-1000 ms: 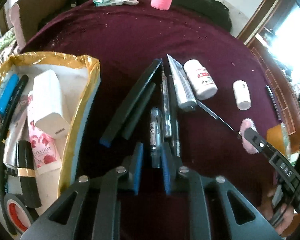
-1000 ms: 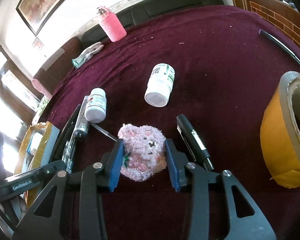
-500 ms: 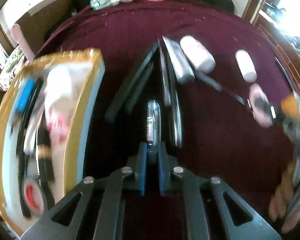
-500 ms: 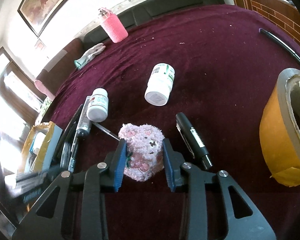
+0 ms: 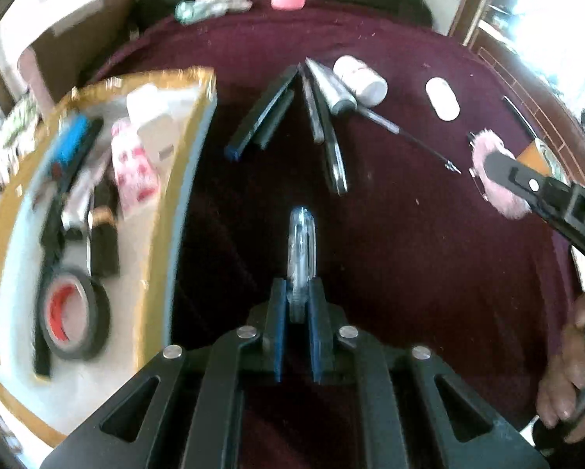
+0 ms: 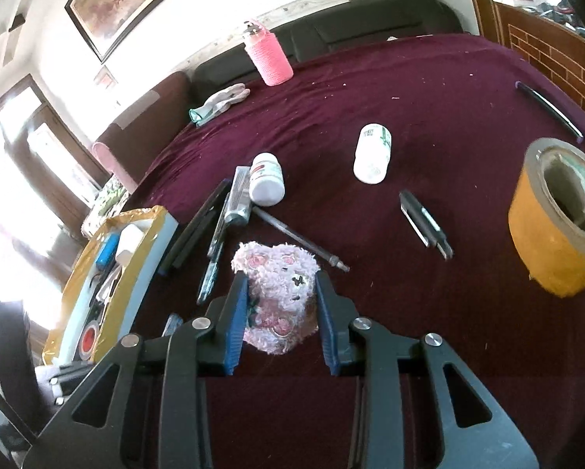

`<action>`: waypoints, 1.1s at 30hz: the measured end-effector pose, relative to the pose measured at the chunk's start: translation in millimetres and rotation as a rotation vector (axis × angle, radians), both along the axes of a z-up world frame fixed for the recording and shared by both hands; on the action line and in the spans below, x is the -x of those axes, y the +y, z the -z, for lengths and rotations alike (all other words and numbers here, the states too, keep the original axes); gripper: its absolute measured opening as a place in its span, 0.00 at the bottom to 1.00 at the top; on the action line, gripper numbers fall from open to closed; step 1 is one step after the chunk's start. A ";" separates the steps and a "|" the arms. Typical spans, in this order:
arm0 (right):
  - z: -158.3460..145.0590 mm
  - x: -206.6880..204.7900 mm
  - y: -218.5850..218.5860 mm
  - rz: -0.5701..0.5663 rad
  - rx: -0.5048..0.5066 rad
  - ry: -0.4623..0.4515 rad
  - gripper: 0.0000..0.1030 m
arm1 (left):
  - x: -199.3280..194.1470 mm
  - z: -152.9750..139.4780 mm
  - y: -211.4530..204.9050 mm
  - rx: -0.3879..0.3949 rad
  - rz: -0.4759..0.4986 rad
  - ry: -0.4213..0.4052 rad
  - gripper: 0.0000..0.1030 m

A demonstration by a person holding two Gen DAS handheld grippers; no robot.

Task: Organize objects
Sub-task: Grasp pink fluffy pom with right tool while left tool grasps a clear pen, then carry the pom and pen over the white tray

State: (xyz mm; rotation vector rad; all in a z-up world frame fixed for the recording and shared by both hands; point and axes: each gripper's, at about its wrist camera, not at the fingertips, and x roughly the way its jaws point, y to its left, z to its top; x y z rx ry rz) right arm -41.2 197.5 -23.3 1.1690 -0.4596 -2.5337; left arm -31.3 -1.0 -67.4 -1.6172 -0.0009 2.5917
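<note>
My left gripper [image 5: 297, 305] is shut on a clear pen [image 5: 301, 246] and holds it above the maroon tablecloth [image 5: 409, 273], right of the gold-rimmed tray [image 5: 175, 203]. My right gripper [image 6: 280, 305] is shut on a pink fluffy bear toy [image 6: 277, 277] and has it raised off the cloth; the toy also shows in the left wrist view [image 5: 491, 179]. The tray holds a black tape roll [image 5: 74, 312], a white charger [image 5: 152, 125], a blue tube and other small items. More pens [image 5: 331, 144] and a black case [image 5: 261, 113] lie on the cloth.
Two white pill bottles [image 6: 267, 179] [image 6: 370, 154], a grey tube [image 6: 238, 195], a metal rod [image 6: 300, 240], a black marker [image 6: 425, 219] and a big yellow tape roll [image 6: 558, 219] lie on the cloth. A pink bottle [image 6: 269, 58] and a glove [image 6: 218, 103] sit at the far edge.
My left gripper closed on the clear pen and lifted it back from the row of pens. My right gripper closed on the bear toy and lifted it.
</note>
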 end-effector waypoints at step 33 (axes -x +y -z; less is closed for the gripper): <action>-26.3 -71.4 -98.7 -0.232 0.007 0.018 0.29 | -67.9 -68.3 -116.2 -0.248 -0.159 0.098 0.08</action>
